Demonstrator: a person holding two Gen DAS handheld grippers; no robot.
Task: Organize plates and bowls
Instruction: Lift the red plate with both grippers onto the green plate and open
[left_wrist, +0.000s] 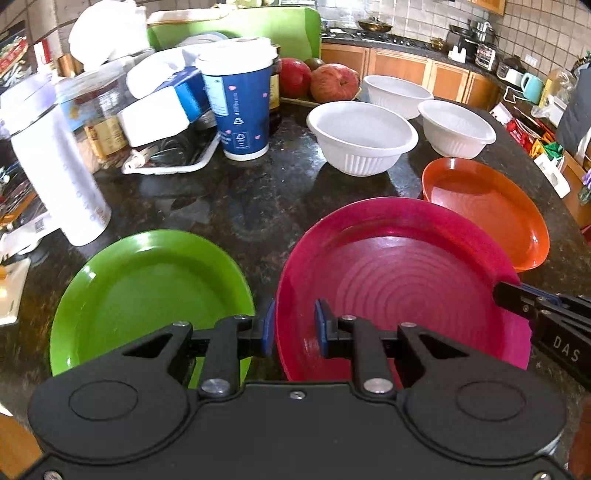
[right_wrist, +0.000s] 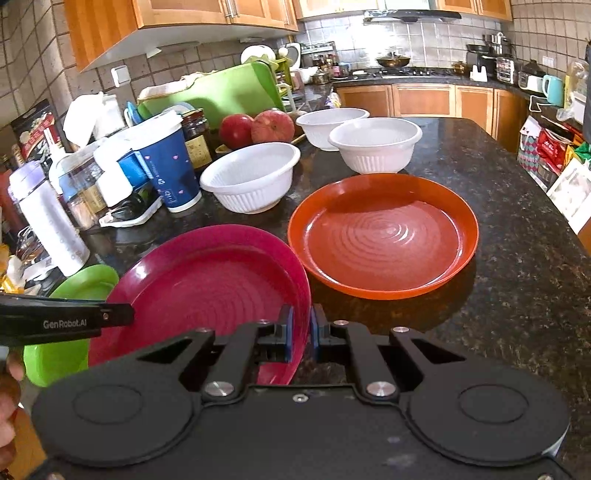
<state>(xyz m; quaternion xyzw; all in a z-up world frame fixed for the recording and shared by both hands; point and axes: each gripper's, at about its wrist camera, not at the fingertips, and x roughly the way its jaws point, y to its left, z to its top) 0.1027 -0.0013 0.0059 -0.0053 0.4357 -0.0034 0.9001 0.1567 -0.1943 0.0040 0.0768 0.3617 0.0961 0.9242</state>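
Observation:
A magenta plate (left_wrist: 399, 288) (right_wrist: 207, 280) is tilted above the dark counter, held at both sides. My left gripper (left_wrist: 294, 328) has its jaws around the plate's left rim, with a visible gap. My right gripper (right_wrist: 300, 334) is shut on the plate's right rim; it shows at the right of the left wrist view. A green plate (left_wrist: 147, 291) (right_wrist: 74, 295) lies to the left, an orange plate (left_wrist: 491, 210) (right_wrist: 384, 232) to the right. Three white bowls (left_wrist: 360, 136) (left_wrist: 456, 127) (left_wrist: 397, 94) (right_wrist: 251, 181) stand behind.
A blue paper cup (left_wrist: 240, 107), a white bottle (left_wrist: 59, 162), boxes, jars and a green cutting board (left_wrist: 236, 29) crowd the counter's left and back. Two apples (left_wrist: 332, 81) lie on a tray behind the bowls. The counter edge (right_wrist: 554, 206) runs along the right.

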